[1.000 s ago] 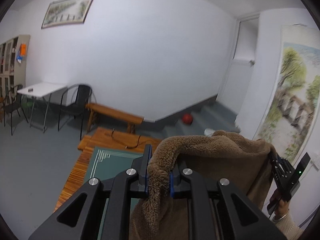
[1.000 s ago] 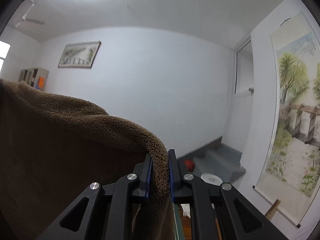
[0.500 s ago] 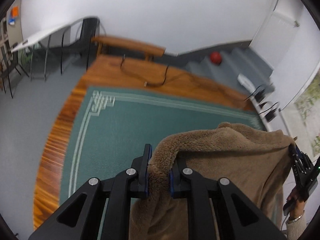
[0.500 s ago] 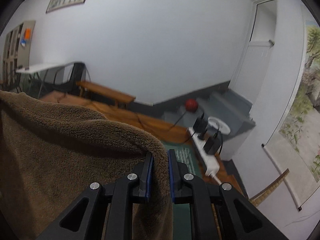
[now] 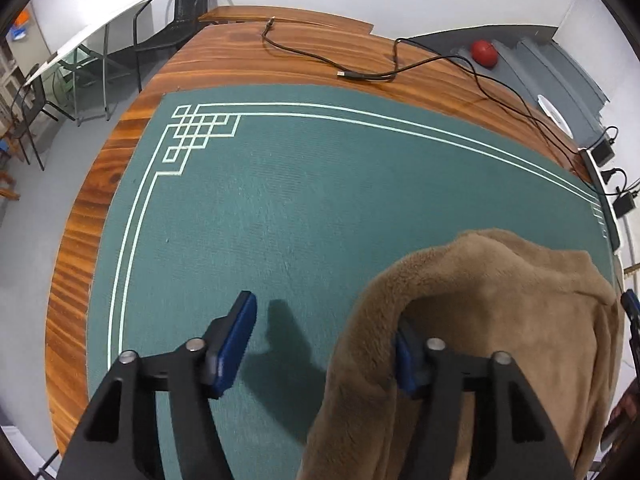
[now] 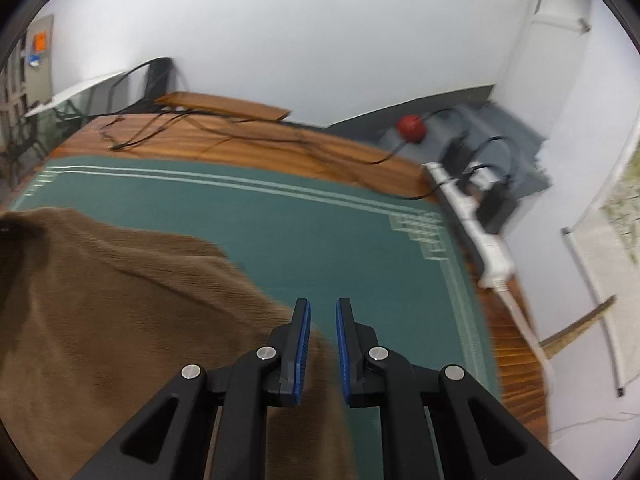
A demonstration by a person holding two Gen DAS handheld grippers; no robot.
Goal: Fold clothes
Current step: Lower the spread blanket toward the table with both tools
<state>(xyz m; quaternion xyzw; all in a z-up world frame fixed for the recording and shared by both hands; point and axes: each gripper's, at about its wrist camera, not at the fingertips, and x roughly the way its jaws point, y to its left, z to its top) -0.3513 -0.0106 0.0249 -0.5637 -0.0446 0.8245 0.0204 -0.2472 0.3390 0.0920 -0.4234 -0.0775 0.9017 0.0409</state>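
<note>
Draping over my wide-spread left fingers [image 5: 320, 340], the fuzzy brown fleece garment [image 5: 480, 320] lies on the green mat [image 5: 280, 200]; my right fingers [image 6: 322, 344], slightly parted, grip nothing.

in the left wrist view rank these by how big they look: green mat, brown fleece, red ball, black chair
1. green mat, fills most of the frame
2. brown fleece, though it is close to the camera, so it looks bigger than it may be
3. black chair, far off
4. red ball, smallest, also far
</note>
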